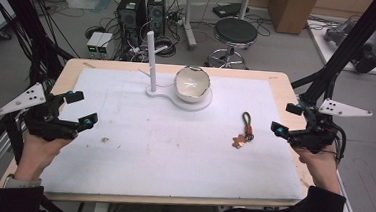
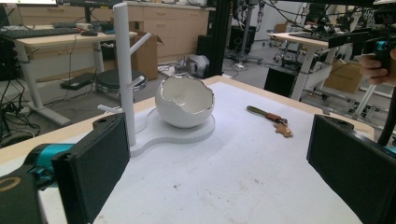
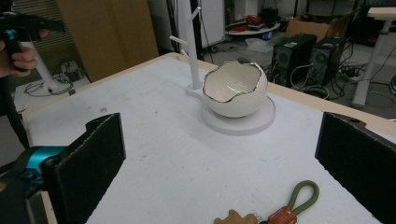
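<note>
— Two hand-held grippers on the list?
— Yes. Left hand-held gripper (image 1: 78, 109), at the left edge of the tabletop (image 1: 173, 150); jaws wide apart, nothing between them. Right hand-held gripper (image 1: 286, 119), at the right edge; jaws likewise spread, holding nothing. Each sits in a hand: left hand (image 1: 40, 151), right hand (image 1: 317, 162).

— Items on the tabletop?
— One white stand (image 1: 155, 58): upright post with short pegs, on a flat white base (image 1: 201, 105), toward the far middle. One bowl (image 1: 192, 83), white, shaped like a cracked eggshell with a metallic rim, resting on the round part of that base, just beside the post.

— Anything loose?
— One keychain (image 1: 245, 131): green cord loop, orange-brown clasp, a small brown figure at the near end. It lies flat on the white surface, to the right of centre, nearer the right hand-held gripper than the left, well apart from the bowl. In the right gripper view it lies just ahead of the open jaws, touching neither.

— Surface condition?
— White sheet with faint marks; one small dark speck (image 1: 105, 140) at the near left.

— Beyond the tabletop?
— One black stool (image 1: 235, 31), two computer towers (image 1: 141, 10), cables on the floor.
</note>
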{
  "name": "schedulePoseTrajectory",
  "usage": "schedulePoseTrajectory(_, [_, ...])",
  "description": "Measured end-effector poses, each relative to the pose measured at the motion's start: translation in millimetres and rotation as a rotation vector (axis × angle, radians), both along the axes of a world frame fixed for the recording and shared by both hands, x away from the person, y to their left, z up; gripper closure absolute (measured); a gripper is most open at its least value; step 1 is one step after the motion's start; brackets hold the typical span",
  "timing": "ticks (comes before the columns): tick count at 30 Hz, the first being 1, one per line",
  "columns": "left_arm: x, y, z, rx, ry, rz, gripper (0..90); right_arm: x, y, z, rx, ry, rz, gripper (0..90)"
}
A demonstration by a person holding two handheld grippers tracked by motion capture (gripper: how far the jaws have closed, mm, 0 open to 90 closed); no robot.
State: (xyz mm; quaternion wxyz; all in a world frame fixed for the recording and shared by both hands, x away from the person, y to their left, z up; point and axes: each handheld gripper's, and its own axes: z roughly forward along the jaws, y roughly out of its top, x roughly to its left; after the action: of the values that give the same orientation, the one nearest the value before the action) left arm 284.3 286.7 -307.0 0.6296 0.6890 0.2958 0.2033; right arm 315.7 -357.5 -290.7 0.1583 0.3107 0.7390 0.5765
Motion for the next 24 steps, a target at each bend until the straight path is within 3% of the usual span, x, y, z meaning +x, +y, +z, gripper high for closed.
schedulePoseTrajectory(8, [-0.9, 0.1, -0.4, -0.005, -0.003, -0.003, 6.4, 3.0, -1.0, -3.0, -0.004, 0.013, -0.016, 0.8])
schedulePoseTrajectory(16, [-0.3, -0.4, -1.7, 0.006, 0.006, 0.005, 6.4, 13.5, 1.6, -7.7, -0.047, 0.030, -0.034, 0.8])
schedulePoseTrajectory(20, [-1.6, -1.9, -3.4, 0.001, 0.014, 0.006, 6.4, 24.0, 2.3, -12.7, -0.088, 0.024, -0.041, 0.8])
schedulePoseTrajectory(23, [-5.9, -2.1, -5.4, 0.029, 0.023, -0.003, 6.4, 44.8, 3.0, -19.5, -0.112, 0.041, -0.048, 0.8])
schedulePoseTrajectory(24, [-9.0, -0.8, -6.1, 0.012, 0.045, 0.002, 6.4, 49.3, 3.4, -21.2, -0.120, 0.036, -0.055, 0.8])
